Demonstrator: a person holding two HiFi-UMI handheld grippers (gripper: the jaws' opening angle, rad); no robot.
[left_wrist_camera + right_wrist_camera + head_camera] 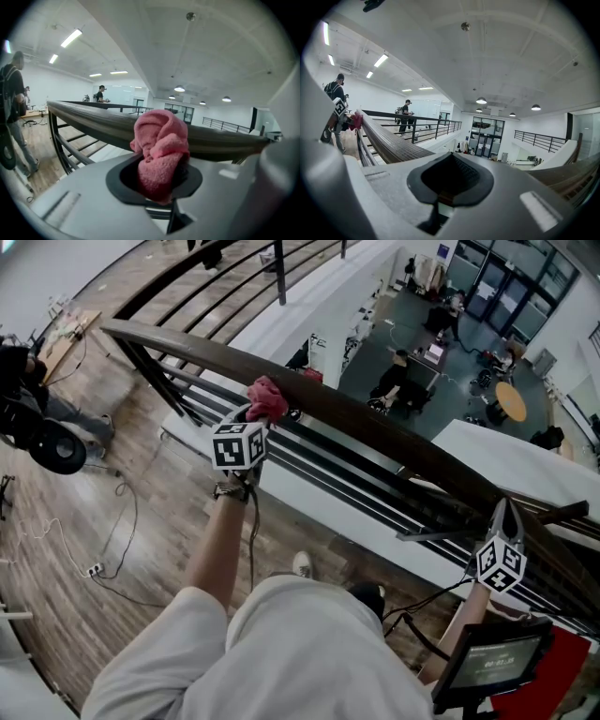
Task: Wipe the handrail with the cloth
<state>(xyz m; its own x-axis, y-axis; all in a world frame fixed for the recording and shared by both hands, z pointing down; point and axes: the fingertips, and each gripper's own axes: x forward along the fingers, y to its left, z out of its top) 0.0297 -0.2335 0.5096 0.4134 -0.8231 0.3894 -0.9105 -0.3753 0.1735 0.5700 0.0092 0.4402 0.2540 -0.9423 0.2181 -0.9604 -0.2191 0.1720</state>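
Note:
A dark wooden handrail [375, 423] curves from upper left down to lower right in the head view. My left gripper [257, 416] is shut on a bunched pink cloth [267, 397], which rests against the near side and top of the rail. In the left gripper view the cloth [161, 145] bulges out from between the jaws of the gripper [160, 183], with the handrail [89, 119] right behind it. My right gripper [506, 514] is shut and holds nothing, its tip close to the rail farther right. The right gripper view looks along the handrail [389, 140] past the gripper [451, 180] to the distant cloth [356, 120].
Horizontal metal bars [328, 460] run under the rail. Beyond it is a drop to a lower floor with desks and seated people [398, 381]. A person [37, 399] stands at left on the wood floor with cables [112, 540]. A screen [492, 659] sits at lower right.

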